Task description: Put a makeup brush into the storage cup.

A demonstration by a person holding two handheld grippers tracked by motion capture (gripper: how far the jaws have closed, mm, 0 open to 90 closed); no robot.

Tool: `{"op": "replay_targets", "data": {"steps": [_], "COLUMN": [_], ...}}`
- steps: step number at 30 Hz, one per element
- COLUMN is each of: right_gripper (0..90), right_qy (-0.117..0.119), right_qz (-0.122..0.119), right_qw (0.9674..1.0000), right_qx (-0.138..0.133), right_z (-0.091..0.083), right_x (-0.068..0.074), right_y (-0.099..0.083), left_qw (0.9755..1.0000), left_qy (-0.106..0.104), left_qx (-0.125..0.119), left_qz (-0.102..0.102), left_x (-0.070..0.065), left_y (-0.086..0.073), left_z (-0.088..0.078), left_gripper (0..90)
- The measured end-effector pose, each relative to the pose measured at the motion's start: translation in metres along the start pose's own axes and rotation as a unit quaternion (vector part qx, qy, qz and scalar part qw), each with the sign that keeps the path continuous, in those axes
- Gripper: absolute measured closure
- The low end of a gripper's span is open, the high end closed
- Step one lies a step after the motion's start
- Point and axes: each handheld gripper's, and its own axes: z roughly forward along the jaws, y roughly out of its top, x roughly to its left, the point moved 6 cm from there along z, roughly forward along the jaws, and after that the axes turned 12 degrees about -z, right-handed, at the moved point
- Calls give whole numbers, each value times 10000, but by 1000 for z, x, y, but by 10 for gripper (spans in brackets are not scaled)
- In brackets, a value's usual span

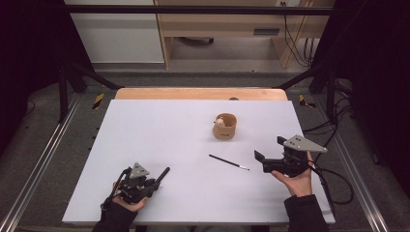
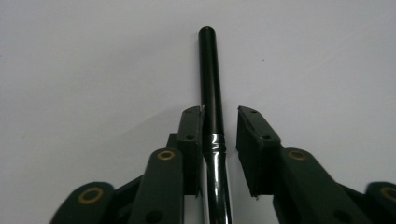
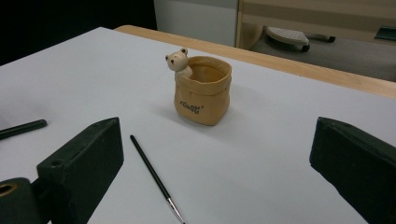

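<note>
Thick black brush handle (image 2: 211, 79) with a chrome ferrule, round and glossy, lies between the jaws of the left gripper (image 2: 219, 122) near the table's front left; one pad touches it, the other stands just off, so the grip is loose rather than clamped. Risk: a smooth cylinder held on one side may roll or slide out if lifted, unless the jaws close squarely first. Right gripper (image 1: 270, 153), at the front right, holds nothing, its matte black jaws spread wide. Between them, farther in, a thin paintbrush (image 1: 228, 162) with a fine metal tip rests flat on the smooth white table (image 1: 145, 125). Beyond it stands a tan sack-shaped holder (image 3: 203, 91), soft-edged and open-topped, with a small bear figure at its rim; a careless insertion could tip it.
</note>
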Motion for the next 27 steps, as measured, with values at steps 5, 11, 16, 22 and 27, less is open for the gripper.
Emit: {"op": "replay_targets", "data": {"steps": [5, 11, 16, 22, 27], "right_gripper": [32, 33, 33, 33, 33], "right_qy": [2, 16, 9, 13, 16], "right_qz": [7, 0, 15, 11, 1], "right_qw": [10000, 10000, 10000, 10000, 10000], "right_qx": [-5, -5, -35, -9, -33], "right_z": [0, -1, -2, -2, -2], "right_x": [0, 0, 0, 0, -1], "right_y": [0, 1, 3, 2, 3], "left_qw": [9999, 9999, 9996, 9976, 9961], "left_qy": [-96, -72, 28, 128, 202], "left_qx": [-114, -17, 219, 588, 762], "left_qz": [-13, 86, 190, 347, 394], "left_x": [1, 2, 3, 3, 3], "left_y": [13, 22, 26, 30, 27], "left_z": [-10, -13, -12, -8, -4], "left_gripper": [537, 414, 302, 201, 208]}}
